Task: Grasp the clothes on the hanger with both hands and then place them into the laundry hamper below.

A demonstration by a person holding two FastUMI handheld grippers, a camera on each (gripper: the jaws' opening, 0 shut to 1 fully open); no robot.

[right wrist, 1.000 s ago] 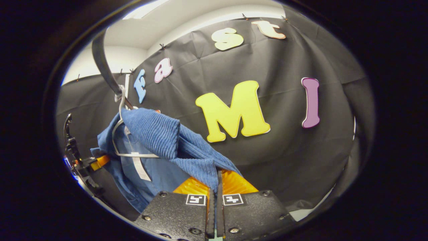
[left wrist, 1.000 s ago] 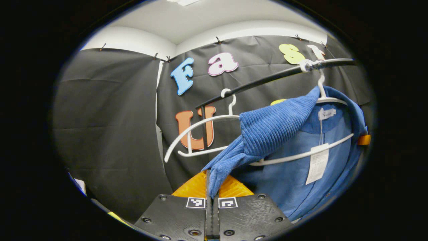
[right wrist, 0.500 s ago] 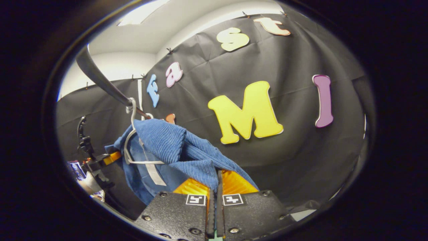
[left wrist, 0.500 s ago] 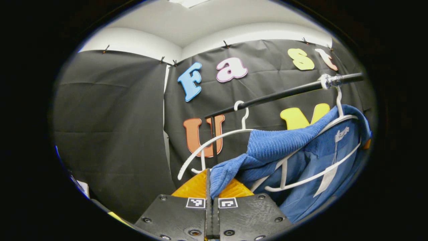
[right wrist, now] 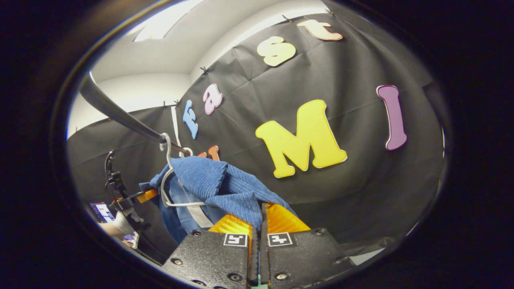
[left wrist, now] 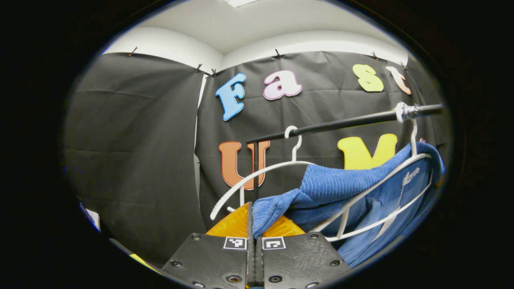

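A blue ribbed garment (left wrist: 341, 184) hangs partly on a tilted white hanger (left wrist: 377, 188) whose hook sits on a black rail (left wrist: 341, 122). The hanger's near arm lies bare over the cloth. My left gripper (left wrist: 251, 218) is shut on a fold of the garment's left side. In the right gripper view the same garment (right wrist: 209, 180) drapes from the hanger (right wrist: 165, 180) down to my right gripper (right wrist: 260, 218), which is shut on its other side. The left gripper (right wrist: 140, 197) also shows far off at the left, beside the cloth.
An empty white hanger (left wrist: 257, 176) hangs on the rail to the left of the garment, by the rail's black upright post (left wrist: 255, 172). Black cloth walls close in behind and on both sides. A hand (right wrist: 116, 228) shows at the lower left.
The blue cloth has slid off the hanger's near arm, which now lies bare and tilted. The garment stretches flatter between both grippers, and both have stayed shut on it.
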